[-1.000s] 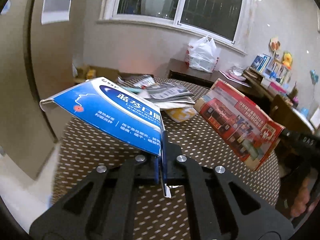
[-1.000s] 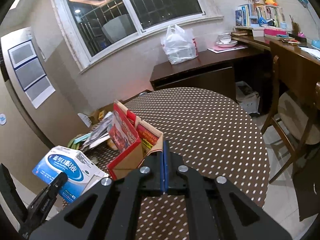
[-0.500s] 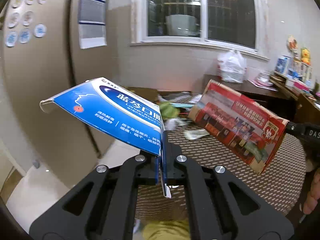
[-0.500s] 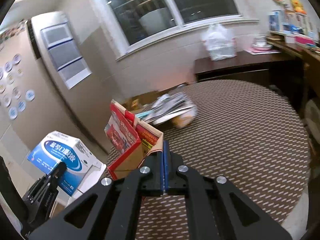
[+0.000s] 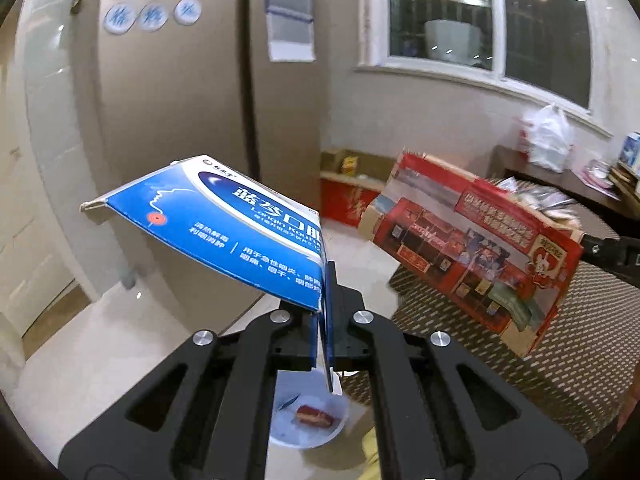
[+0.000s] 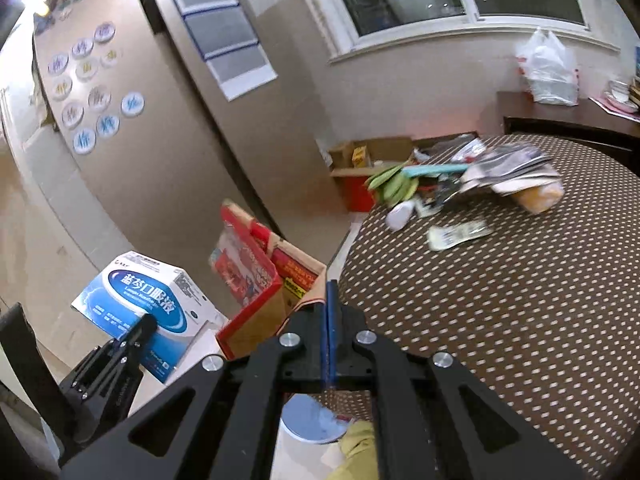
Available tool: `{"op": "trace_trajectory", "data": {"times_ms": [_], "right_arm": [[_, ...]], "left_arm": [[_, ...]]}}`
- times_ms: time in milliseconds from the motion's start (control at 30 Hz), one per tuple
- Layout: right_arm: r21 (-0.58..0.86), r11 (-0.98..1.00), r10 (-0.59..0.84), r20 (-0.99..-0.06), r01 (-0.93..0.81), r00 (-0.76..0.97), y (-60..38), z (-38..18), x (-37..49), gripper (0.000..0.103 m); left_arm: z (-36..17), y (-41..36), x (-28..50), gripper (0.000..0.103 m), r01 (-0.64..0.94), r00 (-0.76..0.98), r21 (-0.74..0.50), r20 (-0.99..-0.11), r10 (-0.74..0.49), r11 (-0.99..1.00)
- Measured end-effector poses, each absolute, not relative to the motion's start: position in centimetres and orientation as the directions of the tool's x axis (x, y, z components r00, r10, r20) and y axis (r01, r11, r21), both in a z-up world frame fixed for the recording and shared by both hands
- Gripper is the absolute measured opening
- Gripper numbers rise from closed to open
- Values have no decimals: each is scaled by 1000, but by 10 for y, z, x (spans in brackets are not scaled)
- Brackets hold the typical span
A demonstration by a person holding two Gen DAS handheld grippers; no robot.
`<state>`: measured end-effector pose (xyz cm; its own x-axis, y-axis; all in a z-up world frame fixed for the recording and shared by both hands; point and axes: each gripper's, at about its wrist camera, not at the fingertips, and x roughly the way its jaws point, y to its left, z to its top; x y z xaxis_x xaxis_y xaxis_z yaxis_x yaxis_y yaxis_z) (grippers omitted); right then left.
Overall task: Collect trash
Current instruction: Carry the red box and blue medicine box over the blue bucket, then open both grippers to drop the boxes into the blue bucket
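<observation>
My left gripper [image 5: 326, 312] is shut on a flap of a blue and white medicine box [image 5: 224, 228], held in the air beside the table. My right gripper [image 6: 330, 312] is shut on a flap of a red printed carton [image 6: 256, 280]. The red carton also shows in the left wrist view [image 5: 472, 248], and the blue box in the right wrist view [image 6: 148, 304]. Below both grippers a round white bin [image 5: 308, 420] holds a red scrap; it also shows in the right wrist view [image 6: 312, 420].
A round table with a brown dotted cloth [image 6: 500, 300] lies to the right, with a pile of papers, green peel and wrappers [image 6: 460, 184] at its far side. A fridge with magnets [image 6: 100, 100] stands to the left. Cardboard boxes [image 6: 368, 160] sit on the floor by the wall.
Both grippers have swung left, off the table and toward the fridge side, carrying their boxes. The bin has come into view below them.
</observation>
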<state>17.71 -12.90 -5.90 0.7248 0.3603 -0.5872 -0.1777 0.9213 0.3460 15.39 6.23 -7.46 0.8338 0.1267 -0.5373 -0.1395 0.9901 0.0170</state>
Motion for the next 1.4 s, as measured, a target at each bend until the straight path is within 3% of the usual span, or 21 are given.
{"op": "trace_trajectory", "data": {"times_ms": [233, 333, 400, 433, 467, 967, 1000, 1033, 1067, 1100, 1400], "right_arm": [[322, 928, 361, -650, -188, 669, -96, -85, 190, 2], [313, 931, 355, -664, -186, 658, -88, -92, 193, 2], [305, 935, 347, -672, -183, 654, -84, -95, 196, 2], [305, 935, 348, -674, -183, 652, -84, -96, 196, 2], [301, 936, 346, -677, -185, 650, -83, -97, 197, 2], [236, 943, 329, -769, -235, 549, -13, -141, 212, 3], [219, 950, 305, -790, -221, 532, -6, -150, 217, 12], [208, 955, 289, -815, -212, 502, 0, -158, 222, 28], [204, 956, 281, -841, -210, 463, 5, -168, 228, 79], [211, 952, 291, -852, -224, 436, 11, -180, 232, 84], [157, 948, 264, -874, -277, 409, 26, -199, 221, 84]], "left_arm": [[-116, 89, 169, 3, -183, 754, 0, -642, 140, 983], [-134, 95, 177, 9, -177, 715, -14, -689, 119, 984], [-143, 96, 181, 25, -173, 699, 9, -703, 129, 985], [-145, 96, 183, 47, -180, 697, 23, -703, 144, 983], [-147, 98, 183, 55, -190, 699, 33, -697, 159, 981], [-157, 152, 155, 55, -300, 663, 31, -712, 231, 954], [-157, 157, 152, 55, -314, 657, 29, -715, 239, 949], [-158, 162, 150, 55, -327, 651, 29, -718, 247, 945], [-160, 165, 149, 55, -333, 647, 29, -720, 250, 943], [-161, 168, 146, 55, -343, 641, 28, -724, 256, 939], [-171, 176, 137, 55, -362, 623, 19, -738, 258, 932]]}}
